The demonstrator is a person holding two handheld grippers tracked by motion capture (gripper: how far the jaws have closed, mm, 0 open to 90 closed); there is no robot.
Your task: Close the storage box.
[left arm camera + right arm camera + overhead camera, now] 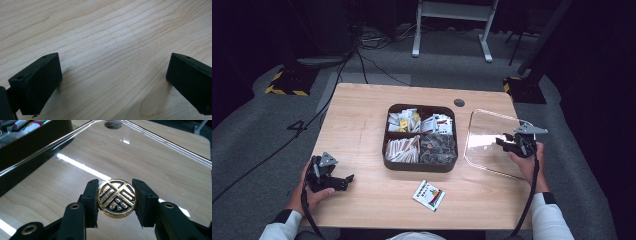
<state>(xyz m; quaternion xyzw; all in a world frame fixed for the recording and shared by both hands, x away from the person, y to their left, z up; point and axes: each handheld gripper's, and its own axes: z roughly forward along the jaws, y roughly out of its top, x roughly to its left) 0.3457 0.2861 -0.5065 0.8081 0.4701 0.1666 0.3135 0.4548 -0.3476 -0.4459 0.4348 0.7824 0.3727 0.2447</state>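
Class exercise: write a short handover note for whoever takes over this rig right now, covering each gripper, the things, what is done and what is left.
Right gripper: shut on the gold round knob of the clear lid, which is tilted beside the tray.
Left gripper: open, empty, low over the table.
Compartment tray: uncovered, full of packets.
One packet lies loose on the table.
Left, probably: tray that packet, fit the lid.

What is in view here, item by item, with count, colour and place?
Table: one, light wood, centre.
Compartment tray: one, dark brown, mid-table, filled with sachets and small packets.
Clear lid: one, transparent, right of the tray, lifted by its gold-and-black round knob.
Loose sachet: one, white with coloured print, front of the tray.
Left gripper: black, open, resting on bare wood at front left.
Right gripper: black, shut on the knob.
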